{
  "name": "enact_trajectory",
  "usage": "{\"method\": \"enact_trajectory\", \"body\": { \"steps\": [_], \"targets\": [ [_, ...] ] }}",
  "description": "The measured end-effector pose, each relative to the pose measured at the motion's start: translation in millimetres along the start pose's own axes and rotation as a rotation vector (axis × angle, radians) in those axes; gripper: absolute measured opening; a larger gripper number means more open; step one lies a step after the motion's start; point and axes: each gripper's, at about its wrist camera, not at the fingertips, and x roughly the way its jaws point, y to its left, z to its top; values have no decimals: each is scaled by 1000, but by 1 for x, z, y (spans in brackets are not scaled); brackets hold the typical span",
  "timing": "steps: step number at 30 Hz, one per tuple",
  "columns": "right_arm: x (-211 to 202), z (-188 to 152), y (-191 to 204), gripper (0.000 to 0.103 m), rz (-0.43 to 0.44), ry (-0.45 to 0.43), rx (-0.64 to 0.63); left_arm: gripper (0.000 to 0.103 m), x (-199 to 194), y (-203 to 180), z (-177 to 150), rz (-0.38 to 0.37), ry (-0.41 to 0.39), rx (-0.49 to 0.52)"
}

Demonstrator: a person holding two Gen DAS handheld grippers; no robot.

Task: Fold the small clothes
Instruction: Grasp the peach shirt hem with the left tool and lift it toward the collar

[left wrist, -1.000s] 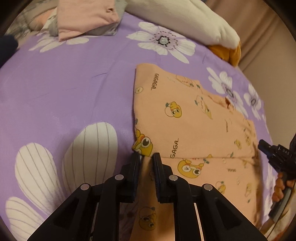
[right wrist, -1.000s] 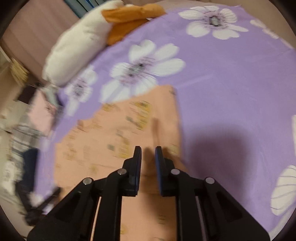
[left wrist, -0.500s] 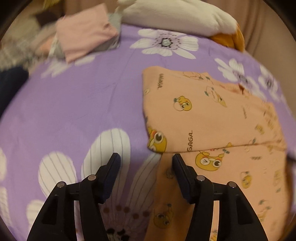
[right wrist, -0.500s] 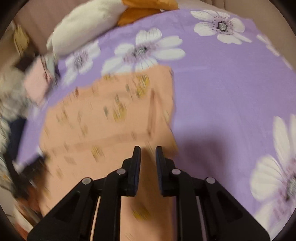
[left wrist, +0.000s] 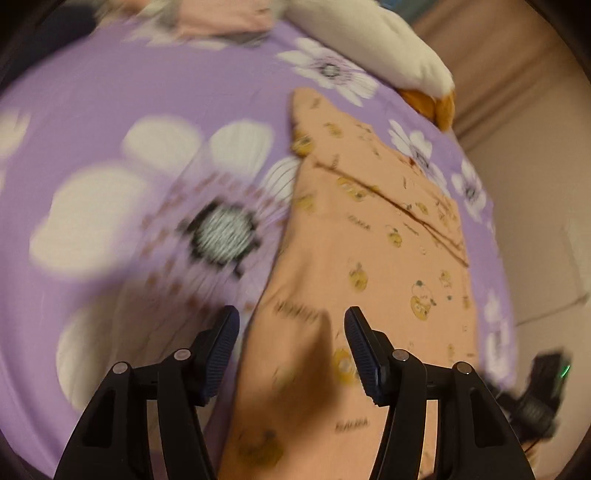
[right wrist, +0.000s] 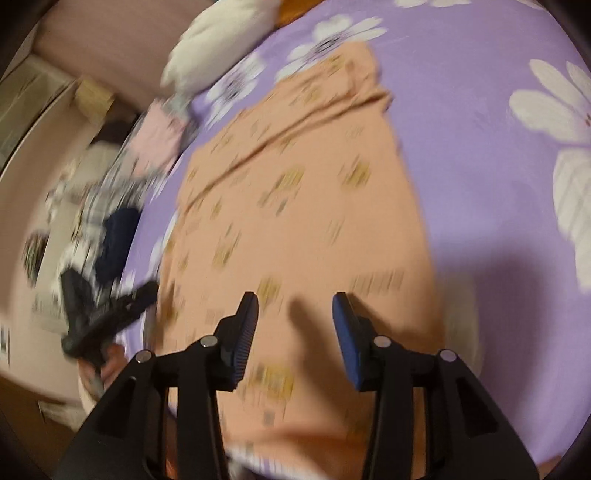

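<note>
Left wrist view: the left tool (left wrist: 291, 339) is seen at bottom centre with jaws apart, nothing pinched between them. It hangs over the left edge of the peach garment (left wrist: 369, 258), which lies flat on the purple flowered bedsheet (left wrist: 147, 92) and fills the centre and lower right of the frame. A fold line is seen running diagonally across the garment's upper half. Yellow cartoon prints and small lettering are scattered over the cloth. A white pillow (left wrist: 369, 40) sits at top right, with an orange item (left wrist: 432, 107) just under its end. Pink folded cloth (left wrist: 221, 18) is blurred at top centre. The other tool is glimpsed, blurred, at the lower right edge.

Right wrist view: the right tool (right wrist: 295, 332) is at bottom centre, jaws opening, pads clear of the cloth; nothing is gripped. The garment (right wrist: 314, 206) spreads from upper centre down under the tool, heavily blurred. The sheet (right wrist: 480, 110) shows at right, the pillow (right wrist: 221, 40) at top. The left tool (right wrist: 107, 314) is seen at lower left with a hand (right wrist: 110, 365) on its handle. A pile of mixed clothes (right wrist: 110, 206) is blurred at left.
</note>
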Motion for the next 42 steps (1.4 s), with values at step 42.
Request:
{"method": "enact_trajectory", "body": {
  "steps": [42],
  "targets": [
    [-19,-55,-49,63,266,70,342,60,5,-33,-72,-433,285,-38]
  ]
}}
